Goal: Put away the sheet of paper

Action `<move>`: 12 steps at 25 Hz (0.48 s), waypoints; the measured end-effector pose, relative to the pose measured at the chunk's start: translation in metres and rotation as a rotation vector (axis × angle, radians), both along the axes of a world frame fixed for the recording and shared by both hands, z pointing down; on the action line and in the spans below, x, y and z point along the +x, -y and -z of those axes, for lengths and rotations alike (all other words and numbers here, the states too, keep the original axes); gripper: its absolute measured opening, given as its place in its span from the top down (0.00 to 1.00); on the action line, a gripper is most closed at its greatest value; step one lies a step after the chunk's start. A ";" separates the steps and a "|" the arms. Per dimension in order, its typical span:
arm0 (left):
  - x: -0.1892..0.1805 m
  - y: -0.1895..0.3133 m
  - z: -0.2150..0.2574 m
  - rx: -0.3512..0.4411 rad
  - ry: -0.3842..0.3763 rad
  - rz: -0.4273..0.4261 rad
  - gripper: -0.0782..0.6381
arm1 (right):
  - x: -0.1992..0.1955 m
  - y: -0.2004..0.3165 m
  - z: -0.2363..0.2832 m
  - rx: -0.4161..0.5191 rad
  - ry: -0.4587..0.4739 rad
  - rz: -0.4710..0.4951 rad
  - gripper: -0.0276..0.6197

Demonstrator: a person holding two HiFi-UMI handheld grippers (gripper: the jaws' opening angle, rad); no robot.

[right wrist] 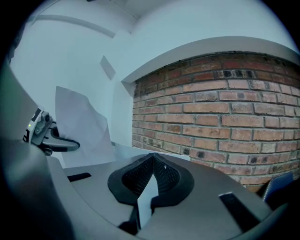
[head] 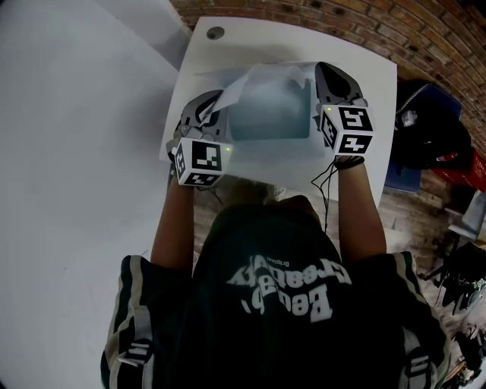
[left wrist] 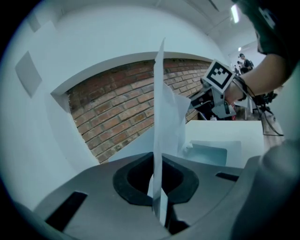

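Observation:
A white sheet of paper (head: 237, 87) stands up from my left gripper (head: 216, 102), which is shut on its lower edge. In the left gripper view the paper (left wrist: 159, 117) runs edge-on up from between the jaws of that gripper (left wrist: 159, 206). A pale translucent plastic sleeve (head: 269, 114) lies on the white table (head: 364, 76) between the two grippers. My right gripper (head: 328, 72) is at the sleeve's right side, and in the right gripper view it (right wrist: 150, 187) is shut on a thin pale layer (right wrist: 146, 201), apparently the sleeve's upper edge. Both grippers hover a little above the table.
The table has a round cable hole (head: 216, 33) at its far left corner. A brick wall (head: 395, 23) stands behind it and a white panel (head: 76, 114) at its left. A black bag (head: 433, 129) and other clutter lie on the floor at the right.

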State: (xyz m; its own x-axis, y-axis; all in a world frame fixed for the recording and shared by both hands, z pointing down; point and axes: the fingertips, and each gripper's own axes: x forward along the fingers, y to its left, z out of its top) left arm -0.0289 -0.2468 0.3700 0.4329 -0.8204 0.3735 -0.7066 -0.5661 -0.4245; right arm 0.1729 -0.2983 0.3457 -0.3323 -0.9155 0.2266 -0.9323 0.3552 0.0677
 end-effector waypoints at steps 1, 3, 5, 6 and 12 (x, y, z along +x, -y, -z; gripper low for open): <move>-0.001 0.005 -0.002 -0.002 0.013 -0.010 0.89 | -0.001 0.001 0.001 0.000 -0.002 -0.007 0.96; -0.003 0.015 -0.007 -0.005 0.038 -0.034 0.89 | -0.001 0.005 0.001 0.000 -0.008 -0.024 0.96; -0.001 0.028 -0.013 -0.012 0.059 -0.066 0.89 | 0.001 0.013 -0.001 -0.004 -0.013 -0.047 0.96; 0.002 0.036 -0.017 -0.017 0.065 -0.085 0.89 | 0.003 0.018 -0.002 -0.006 -0.016 -0.060 0.96; -0.002 0.063 -0.028 -0.044 0.113 -0.178 0.89 | -0.003 0.032 0.005 -0.014 -0.037 -0.139 0.96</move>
